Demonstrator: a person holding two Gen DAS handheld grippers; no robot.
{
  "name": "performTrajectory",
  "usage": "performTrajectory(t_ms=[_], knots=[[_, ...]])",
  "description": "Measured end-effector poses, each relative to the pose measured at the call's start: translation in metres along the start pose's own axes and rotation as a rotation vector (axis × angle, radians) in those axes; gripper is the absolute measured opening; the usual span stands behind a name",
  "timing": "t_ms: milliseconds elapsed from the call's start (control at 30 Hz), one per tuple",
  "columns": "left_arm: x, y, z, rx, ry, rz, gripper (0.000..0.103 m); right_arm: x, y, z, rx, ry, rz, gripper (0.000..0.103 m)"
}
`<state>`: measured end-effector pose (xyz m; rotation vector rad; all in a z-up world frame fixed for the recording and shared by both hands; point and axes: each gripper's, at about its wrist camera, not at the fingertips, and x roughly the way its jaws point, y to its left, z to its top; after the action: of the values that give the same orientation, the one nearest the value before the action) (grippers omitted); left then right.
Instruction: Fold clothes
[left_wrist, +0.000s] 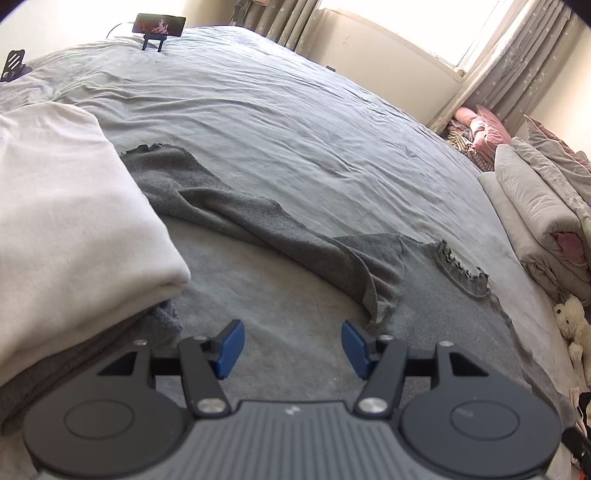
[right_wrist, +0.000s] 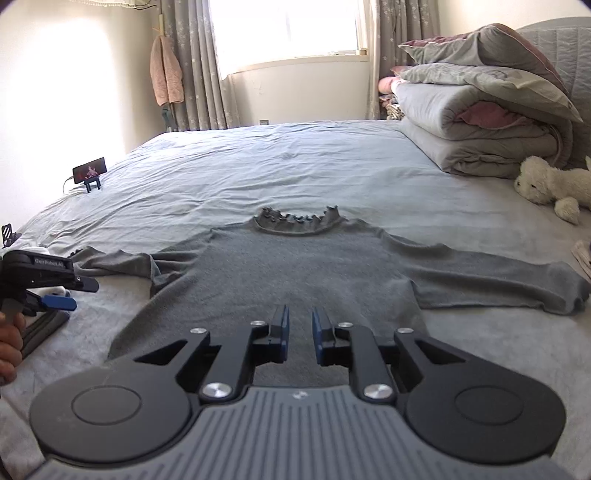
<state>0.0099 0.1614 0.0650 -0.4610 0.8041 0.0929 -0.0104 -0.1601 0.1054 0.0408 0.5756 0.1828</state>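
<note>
A grey knit sweater (right_wrist: 295, 266) lies spread face up on the bed, its frilled collar (right_wrist: 295, 219) at the far end. Its right sleeve (right_wrist: 498, 284) lies stretched out, and its left sleeve (right_wrist: 110, 262) is rumpled. My right gripper (right_wrist: 300, 325) hovers over the hem; its jaws stand a narrow gap apart with nothing between them. My left gripper (left_wrist: 293, 341) is open and empty over the sweater's (left_wrist: 258, 221) body, close to the left sleeve. It also shows from the side in the right wrist view as the left gripper (right_wrist: 55, 291), held by a hand (right_wrist: 7, 347).
A folded cream garment (left_wrist: 74, 221) lies just left of the left gripper. A phone on a stand (right_wrist: 90, 171) sits at the bed's far left. Folded quilts (right_wrist: 480, 122) and a white plush toy (right_wrist: 546, 184) fill the right side. Bare grey sheet (right_wrist: 277, 166) stretches beyond the collar.
</note>
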Motion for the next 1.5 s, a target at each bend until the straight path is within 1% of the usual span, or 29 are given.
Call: performTrajectory(t_ms=[33, 100, 200, 267, 300, 467, 533, 567, 600, 733, 900, 1067, 1200, 1233, 1267, 1300, 1333, 1400, 1500], knots=[[0.001, 0.002, 0.002, 0.000, -0.008, 0.008, 0.060, 0.009, 0.009, 0.010, -0.024, -0.003, 0.020, 0.029], [0.001, 0.007, 0.006, 0.005, -0.027, 0.029, 0.061, 0.027, 0.029, 0.028, -0.078, -0.006, 0.059, 0.034], [0.001, 0.016, 0.013, 0.014, -0.051, 0.059, 0.061, 0.058, 0.058, 0.049, -0.139, 0.022, 0.121, 0.035], [0.004, 0.021, 0.014, 0.003, -0.031, 0.044, 0.062, 0.081, 0.076, 0.060, -0.169, 0.057, 0.164, 0.036], [0.005, 0.022, 0.014, 0.003, -0.022, 0.044, 0.062, 0.092, 0.085, 0.065, -0.183, 0.074, 0.186, 0.039], [0.013, 0.017, 0.008, 0.039, 0.015, 0.048, 0.064, 0.146, 0.132, 0.083, -0.265, 0.210, 0.281, 0.044], [0.023, 0.013, 0.003, 0.044, 0.075, 0.025, 0.064, 0.163, 0.147, 0.089, -0.289, 0.246, 0.299, 0.050], [0.027, 0.012, 0.001, 0.035, 0.104, 0.018, 0.065, 0.171, 0.154, 0.092, -0.302, 0.264, 0.306, 0.051], [0.031, 0.011, -0.002, 0.027, 0.131, 0.011, 0.065, 0.178, 0.161, 0.094, -0.320, 0.281, 0.316, 0.051], [0.030, 0.008, -0.003, 0.018, 0.128, 0.009, 0.069, 0.205, 0.184, 0.093, -0.408, 0.344, 0.364, 0.051], [0.033, 0.001, -0.004, 0.031, 0.131, 0.011, 0.070, 0.234, 0.207, 0.095, -0.479, 0.370, 0.399, 0.051], [0.035, -0.001, -0.003, 0.025, 0.135, 0.007, 0.071, 0.260, 0.226, 0.093, -0.488, 0.398, 0.463, 0.051], [0.036, 0.000, -0.002, 0.020, 0.137, 0.009, 0.071, 0.278, 0.224, 0.084, -0.440, 0.447, 0.457, 0.051], [0.036, 0.000, -0.001, 0.019, 0.136, 0.010, 0.071, 0.280, 0.220, 0.082, -0.420, 0.456, 0.468, 0.044], [0.036, 0.000, -0.001, 0.017, 0.136, 0.010, 0.071, 0.279, 0.216, 0.081, -0.405, 0.458, 0.483, 0.035], [0.035, 0.000, -0.001, 0.016, 0.135, 0.012, 0.071, 0.276, 0.213, 0.081, -0.394, 0.456, 0.500, 0.016], [0.036, 0.000, -0.001, 0.015, 0.134, 0.014, 0.071, 0.273, 0.210, 0.081, -0.382, 0.454, 0.518, 0.006], [0.036, -0.001, -0.001, 0.012, 0.131, 0.019, 0.072, 0.265, 0.203, 0.083, -0.354, 0.452, 0.541, 0.003], [0.037, -0.003, -0.002, 0.016, 0.123, 0.032, 0.072, 0.250, 0.195, 0.085, -0.323, 0.445, 0.590, 0.002]])
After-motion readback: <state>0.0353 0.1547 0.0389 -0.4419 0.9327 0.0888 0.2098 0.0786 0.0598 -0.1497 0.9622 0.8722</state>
